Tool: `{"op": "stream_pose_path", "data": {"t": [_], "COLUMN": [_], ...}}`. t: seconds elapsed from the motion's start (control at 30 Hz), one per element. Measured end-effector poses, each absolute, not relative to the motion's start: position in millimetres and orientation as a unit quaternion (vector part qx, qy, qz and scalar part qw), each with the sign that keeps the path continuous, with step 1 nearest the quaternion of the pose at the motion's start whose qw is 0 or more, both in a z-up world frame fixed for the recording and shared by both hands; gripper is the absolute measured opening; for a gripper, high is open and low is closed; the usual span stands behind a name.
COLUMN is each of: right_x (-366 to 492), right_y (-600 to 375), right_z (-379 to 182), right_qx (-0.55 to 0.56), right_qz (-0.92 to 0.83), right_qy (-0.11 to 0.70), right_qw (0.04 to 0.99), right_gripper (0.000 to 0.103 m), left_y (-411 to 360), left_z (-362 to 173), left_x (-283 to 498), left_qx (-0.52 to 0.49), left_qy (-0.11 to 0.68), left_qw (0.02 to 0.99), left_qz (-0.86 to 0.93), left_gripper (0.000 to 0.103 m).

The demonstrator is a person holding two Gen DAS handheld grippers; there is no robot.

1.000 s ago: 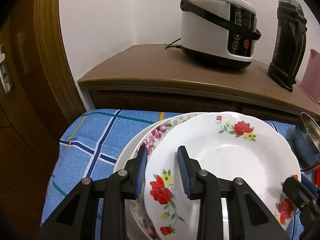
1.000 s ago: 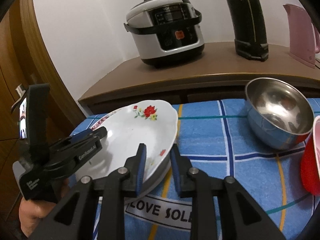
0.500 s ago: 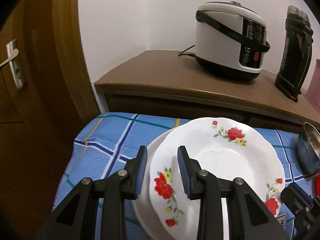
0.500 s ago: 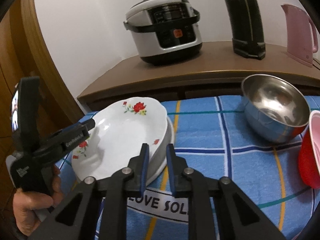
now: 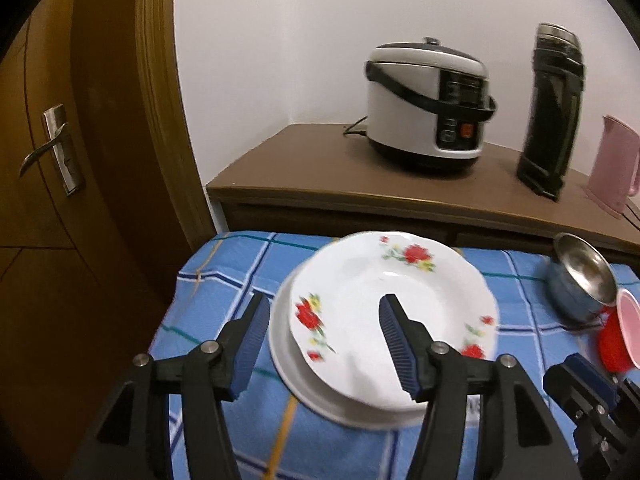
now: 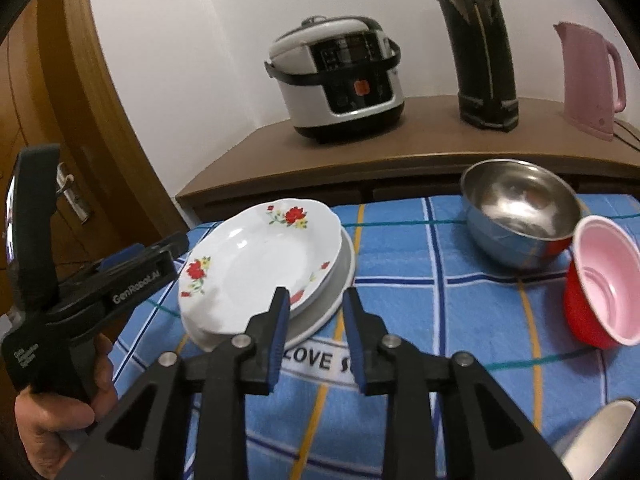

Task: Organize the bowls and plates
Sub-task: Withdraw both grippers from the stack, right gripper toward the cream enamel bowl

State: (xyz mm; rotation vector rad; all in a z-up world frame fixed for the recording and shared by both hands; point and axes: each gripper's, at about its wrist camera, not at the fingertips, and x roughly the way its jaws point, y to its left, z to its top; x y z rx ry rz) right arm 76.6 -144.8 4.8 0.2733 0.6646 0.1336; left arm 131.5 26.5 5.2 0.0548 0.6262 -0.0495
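Observation:
A white plate with red flowers (image 5: 360, 280) (image 6: 260, 256) lies on top of a stack of plain white plates (image 5: 288, 376) (image 6: 346, 276) on the blue checked cloth. My left gripper (image 5: 324, 312) hangs above and short of the stack. Its jaws are opening wide and the pads touch nothing. In the right wrist view it (image 6: 168, 246) shows at the left, held by a hand (image 6: 60, 420). My right gripper (image 6: 315, 294) sits just short of the stack's near rim, jaws opening slightly, nothing between them. A steel bowl (image 6: 516, 208) and a red bowl with pink inside (image 6: 600, 280) stand to the right.
Behind the table a brown sideboard (image 5: 320, 176) carries a rice cooker (image 5: 428, 108), a black flask (image 5: 552, 108) and a pink kettle (image 6: 592, 80). A wooden door with a handle (image 5: 56, 148) is on the left. A white vessel (image 6: 600, 440) shows at the lower right.
The flowered plate, held tilted by both grippers a second ago, now rests flat on the stack. Both grippers have let go, opened, and drawn back and up from it.

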Motion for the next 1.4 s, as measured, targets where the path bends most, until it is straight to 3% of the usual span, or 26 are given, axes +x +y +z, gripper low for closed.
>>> {"op": "stream_pose_path", "data": {"t": [0.5, 0.6, 1.13, 1.27, 1.4], "right_x": [-12.1, -26.7, -62.1, -63.8, -65.5], "right_y": [-215.4, -231.5, -305.8, -321.8, -342.9], "right_z": [27.6, 32.0, 35.8, 33.0, 31.4], "right_qx": [0.13, 0.132, 0.161, 0.173, 0.189], "right_qz": [-0.005, -0.02, -0.08, -0.085, -0.096], "right_qy": [0.307, 0.297, 0.284, 0.29, 0.291], "right_qw": [0.943, 0.946, 0.942, 0.937, 0.933], "right_gripper": [0.03, 0.043, 0.043, 0.053, 0.053], "left_y": [-71.5, -91.1, -151.0, -159.3, -164.9], "left_z": [4.1, 2.7, -2.4, -5.4, -4.3], "left_x": [62.2, 53.8, 41.0, 45.0, 50.6], "left_qx": [0.077, 0.09, 0.123, 0.114, 0.099], "left_qy": [0.322, 0.321, 0.335, 0.355, 0.37], "left_qw": [0.937, 0.935, 0.922, 0.912, 0.905], "left_qz": [-0.111, -0.12, -0.154, -0.17, -0.184], "left_gripper": [0.06, 0.06, 0.06, 0.06, 0.06]}}
